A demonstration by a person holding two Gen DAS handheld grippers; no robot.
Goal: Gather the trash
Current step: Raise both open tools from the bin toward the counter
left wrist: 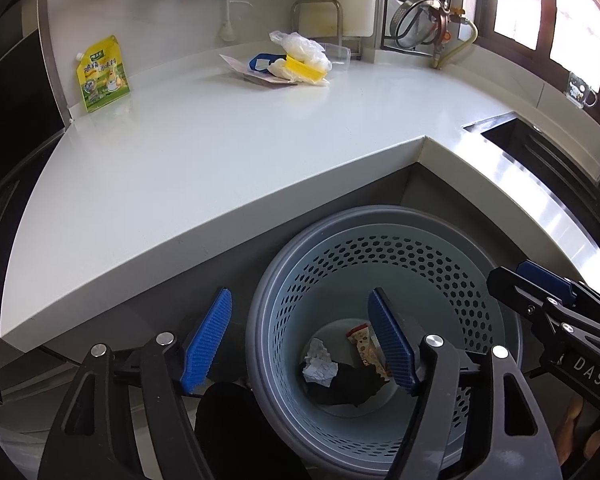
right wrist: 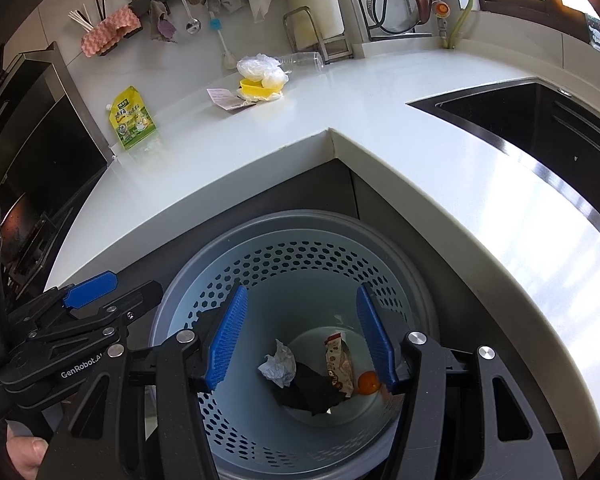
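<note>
A grey-blue perforated trash bin (left wrist: 380, 216) (right wrist: 300, 216) stands on the floor in the counter's inner corner. Inside lie a crumpled white paper (left wrist: 319, 364) (right wrist: 278, 366), a snack wrapper (left wrist: 362, 340) (right wrist: 338, 364), a black scrap (left wrist: 348, 386) (right wrist: 308, 394) and a small orange round thing (right wrist: 368, 383). My left gripper (left wrist: 300, 294) (right wrist: 100, 292) hovers open over the bin's left rim, nothing between its blue pads. My right gripper (right wrist: 301, 289) (left wrist: 540, 292) hangs open over the bin's mouth, empty too. On the counter stay a yellow-green pouch (left wrist: 102, 74) (right wrist: 132, 118), a plastic bag (left wrist: 300, 54) (right wrist: 260, 66) and a paper slip (left wrist: 244, 68) (right wrist: 224, 98).
The white L-shaped counter (left wrist: 220, 152) (right wrist: 380, 128) wraps around the bin. A dark sink (left wrist: 540, 148) (right wrist: 520, 112) is set in at the right. A clear plastic cup (left wrist: 336, 54) (right wrist: 300, 60) lies behind the bag. A black stove unit (right wrist: 40, 160) stands at the left.
</note>
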